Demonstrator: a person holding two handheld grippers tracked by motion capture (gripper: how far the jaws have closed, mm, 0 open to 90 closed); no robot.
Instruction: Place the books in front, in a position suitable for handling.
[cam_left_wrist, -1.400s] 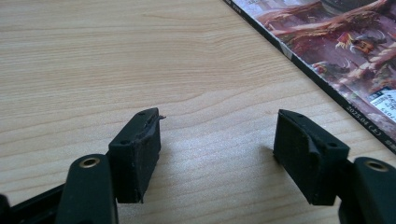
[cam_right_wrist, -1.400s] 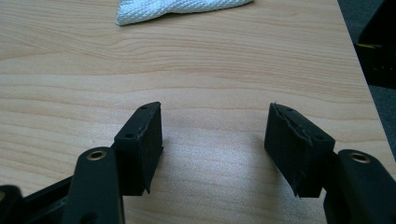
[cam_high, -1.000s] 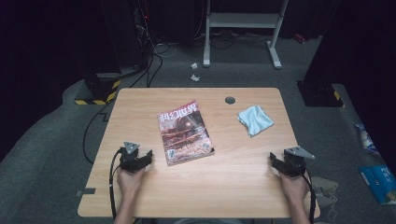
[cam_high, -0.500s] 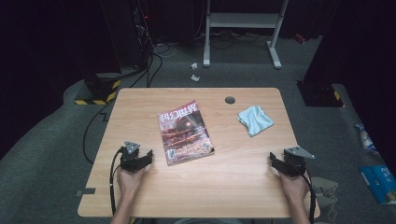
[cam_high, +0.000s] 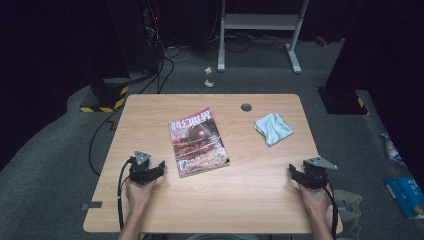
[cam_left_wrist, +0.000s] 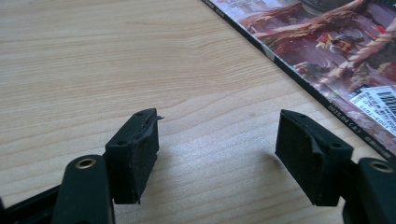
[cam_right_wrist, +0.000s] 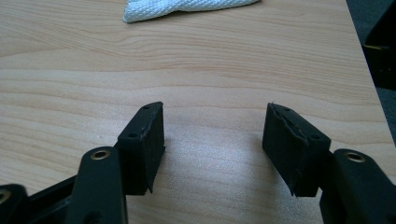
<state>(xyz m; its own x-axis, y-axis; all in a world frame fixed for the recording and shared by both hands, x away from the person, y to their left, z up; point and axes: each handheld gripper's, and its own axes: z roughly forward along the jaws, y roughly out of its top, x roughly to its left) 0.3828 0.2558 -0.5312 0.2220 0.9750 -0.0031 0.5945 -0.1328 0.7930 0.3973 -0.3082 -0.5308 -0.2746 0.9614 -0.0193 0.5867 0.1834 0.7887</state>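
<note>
A magazine (cam_high: 197, 142) with a reddish cover lies closed in the middle of the wooden table (cam_high: 250, 200). A light blue cloth (cam_high: 272, 128) is crumpled toward the back right. My left gripper (cam_high: 156, 170) rests on the table just left of the magazine's near corner, open and holding nothing. From the left gripper view its jaws (cam_left_wrist: 217, 154) stand wide over bare wood, with the magazine (cam_left_wrist: 327, 51) at the upper right. My right gripper (cam_high: 296, 175) sits by the right edge, open and empty. In the right gripper view (cam_right_wrist: 212, 140) the cloth (cam_right_wrist: 187, 9) lies ahead.
A small round grommet (cam_high: 246, 107) is set in the table near its back edge. Beyond the table stand a white metal frame (cam_high: 260, 30) and cables on the grey floor. A blue book (cam_high: 407, 197) lies on the floor at the right.
</note>
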